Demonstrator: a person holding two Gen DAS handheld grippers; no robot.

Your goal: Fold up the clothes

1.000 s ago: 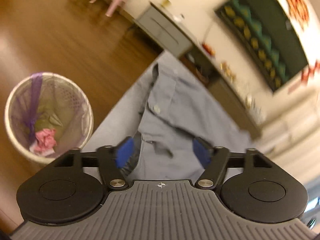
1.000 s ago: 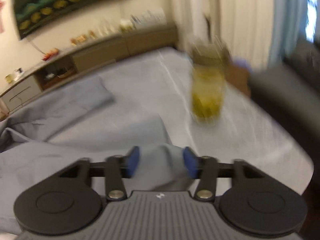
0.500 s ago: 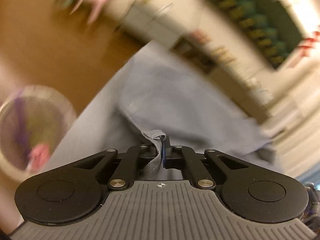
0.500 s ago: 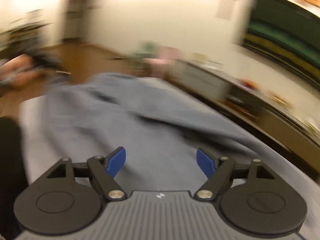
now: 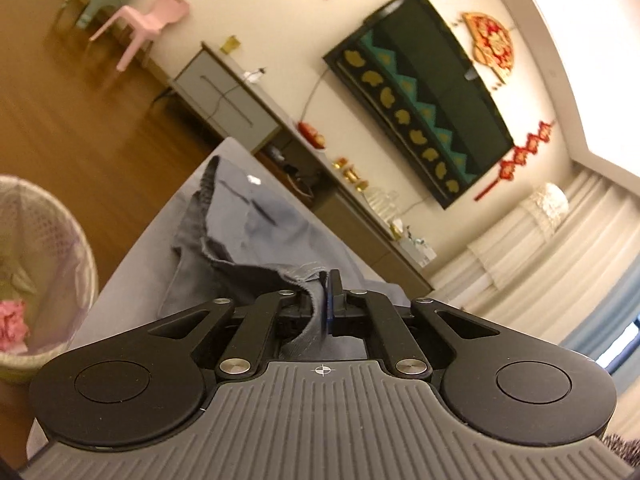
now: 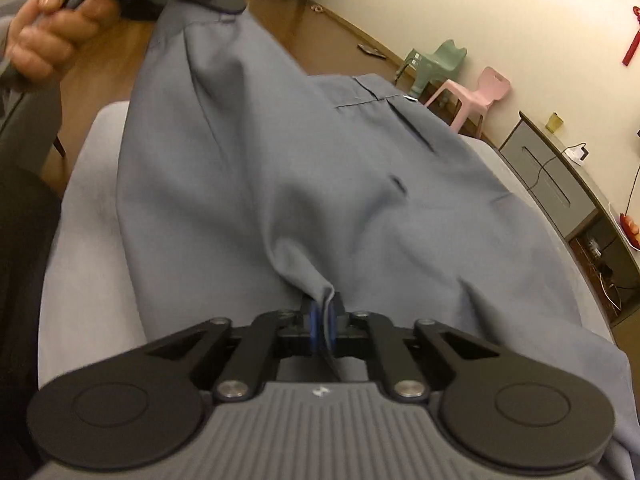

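Grey-blue trousers (image 6: 280,160) are lying stretched along the grey padded surface (image 6: 88,240), running lengthwise away from my right tongs (image 6: 322,320). Those tongs are pinching a bunched fold of the cloth at the near end. My left tongs (image 5: 328,304) are pressing together on a raw hem edge of the same garment, near the surface's left edge. I am holding both ends, so the next fold, I judge, is turning on bringing one end over along that long axis.

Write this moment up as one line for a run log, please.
step: fold clothes | left gripper: shut on grey-blue trousers | right gripper: shut on trousers edge | garment: partly lifted off grey table
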